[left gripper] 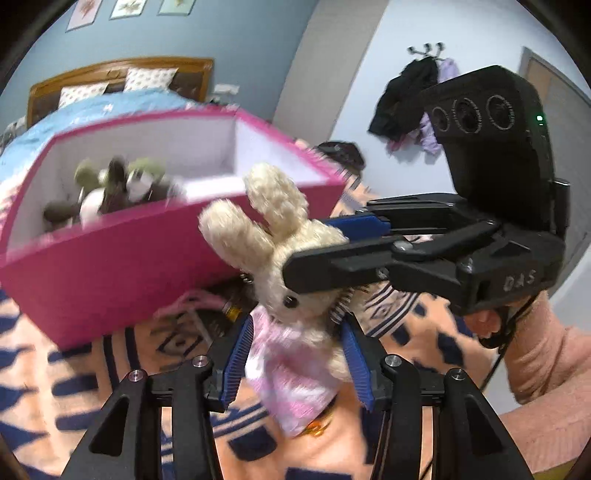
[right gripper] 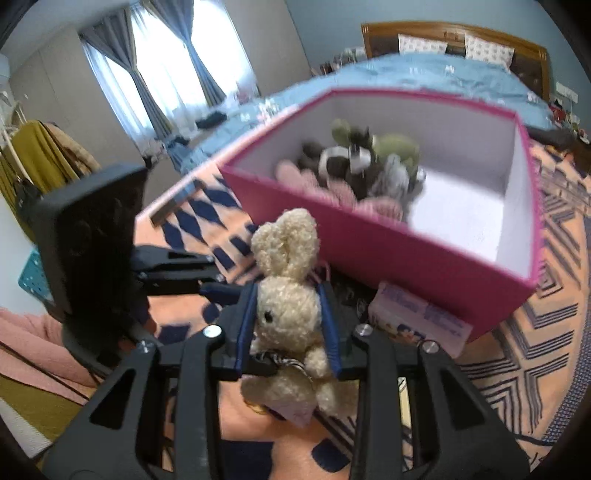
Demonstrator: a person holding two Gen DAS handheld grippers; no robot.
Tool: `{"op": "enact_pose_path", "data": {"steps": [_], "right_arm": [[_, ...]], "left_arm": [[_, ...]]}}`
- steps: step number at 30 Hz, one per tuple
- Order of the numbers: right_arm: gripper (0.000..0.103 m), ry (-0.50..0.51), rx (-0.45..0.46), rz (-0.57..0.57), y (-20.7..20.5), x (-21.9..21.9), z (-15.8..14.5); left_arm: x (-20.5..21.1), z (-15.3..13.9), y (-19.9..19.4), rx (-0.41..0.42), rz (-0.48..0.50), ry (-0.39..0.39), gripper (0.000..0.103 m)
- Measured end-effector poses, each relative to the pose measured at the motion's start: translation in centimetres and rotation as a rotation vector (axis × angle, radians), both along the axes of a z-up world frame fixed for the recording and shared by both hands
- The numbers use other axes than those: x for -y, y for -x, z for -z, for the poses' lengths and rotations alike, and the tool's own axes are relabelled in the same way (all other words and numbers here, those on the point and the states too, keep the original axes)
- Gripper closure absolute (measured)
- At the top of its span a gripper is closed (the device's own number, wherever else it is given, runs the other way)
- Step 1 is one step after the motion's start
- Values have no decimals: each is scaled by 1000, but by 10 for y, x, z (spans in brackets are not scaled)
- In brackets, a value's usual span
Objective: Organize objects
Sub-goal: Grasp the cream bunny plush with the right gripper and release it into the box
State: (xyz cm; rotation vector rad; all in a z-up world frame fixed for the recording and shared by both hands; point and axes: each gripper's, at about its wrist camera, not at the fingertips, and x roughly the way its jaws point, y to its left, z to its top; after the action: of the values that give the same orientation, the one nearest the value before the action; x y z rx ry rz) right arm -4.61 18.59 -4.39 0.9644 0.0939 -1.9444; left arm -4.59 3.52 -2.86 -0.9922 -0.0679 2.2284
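The cream rabbit toy (right gripper: 286, 314) hung just in front of the pink box (right gripper: 388, 258), ears up, its long axis upright; the right gripper (right gripper: 288, 317) was clenched on its head, the left gripper (left gripper: 295, 350) clenched on its pink dress lower down. Both stood equally near; the box's open top, other plush toys (right gripper: 358, 162) inside, lay beyond and slightly above the rabbit.

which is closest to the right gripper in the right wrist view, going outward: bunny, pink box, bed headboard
1. Cream bunny: between the right gripper fingers, at its head.
2. Pink box: just beyond the bunny, up and right, on the rug.
3. Headboard: far back, top right, behind the blue bed.
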Motion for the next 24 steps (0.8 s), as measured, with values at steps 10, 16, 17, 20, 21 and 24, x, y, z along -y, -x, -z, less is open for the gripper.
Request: {"op": "enact_pose_path", "data": {"steps": [10,16,17,20,21,24], "right_arm": [[68,148,-95,80,31,-14,-64],[68,158,-112,132,70,-15,-76],[68,153,-117,141,77,-15,-75],[68,145,-102,162,96,-13,-72],[68,139,-93,169,103,-12,-69],[68,99,-81,182,120,-8,-60]], "left_arm": [[-12,-60,43,-138,-41,32,54],[-11,-73,90,-141,-94,50,54],[-12,-71,98,-129,-95,49,54],[-11,-66,119,-86,-101,41,55],[-12,-63,128,-68,-103,42,55],[-15,-52,144,-23,-111,44,56]]}}
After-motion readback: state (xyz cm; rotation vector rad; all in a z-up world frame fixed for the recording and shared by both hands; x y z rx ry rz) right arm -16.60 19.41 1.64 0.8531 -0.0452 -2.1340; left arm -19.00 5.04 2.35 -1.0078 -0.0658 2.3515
